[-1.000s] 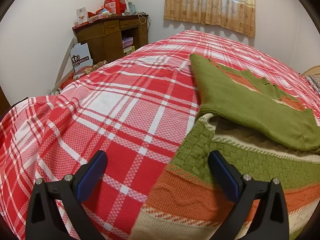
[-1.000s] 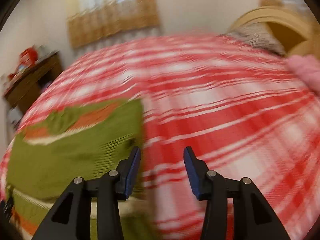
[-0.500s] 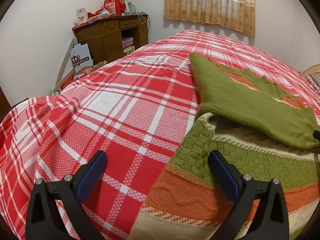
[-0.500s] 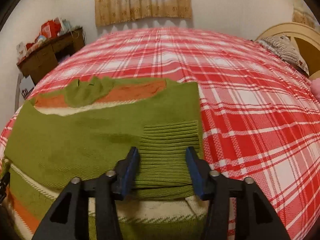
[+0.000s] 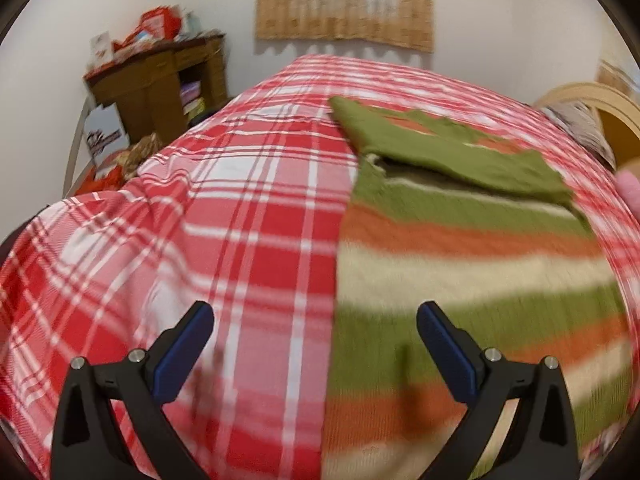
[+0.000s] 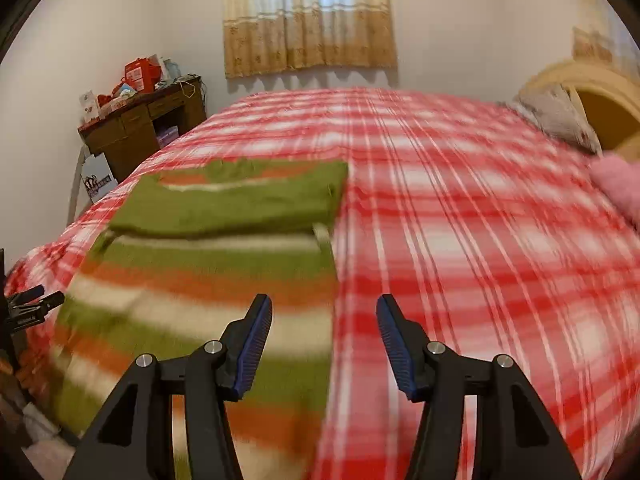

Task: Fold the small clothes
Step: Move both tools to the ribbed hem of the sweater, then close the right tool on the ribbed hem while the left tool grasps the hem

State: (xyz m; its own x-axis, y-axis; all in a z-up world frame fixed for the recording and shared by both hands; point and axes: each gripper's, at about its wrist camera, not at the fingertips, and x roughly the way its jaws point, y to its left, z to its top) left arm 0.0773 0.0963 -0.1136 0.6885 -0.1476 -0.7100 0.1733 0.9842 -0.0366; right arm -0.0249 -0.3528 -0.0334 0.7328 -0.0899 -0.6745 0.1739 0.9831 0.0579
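Striped green, orange and cream knitted sweater [image 6: 208, 292] is lying sleeve-folded mid-frame; right tool [image 6: 324, 344], just opening, and left tool [image 5: 316, 352] are backing away spread, empty.

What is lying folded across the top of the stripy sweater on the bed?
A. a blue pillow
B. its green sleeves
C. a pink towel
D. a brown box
B: the plain green sleeves lie folded flat across the chest of the striped sweater, just below its collar, on the red plaid bed cover.
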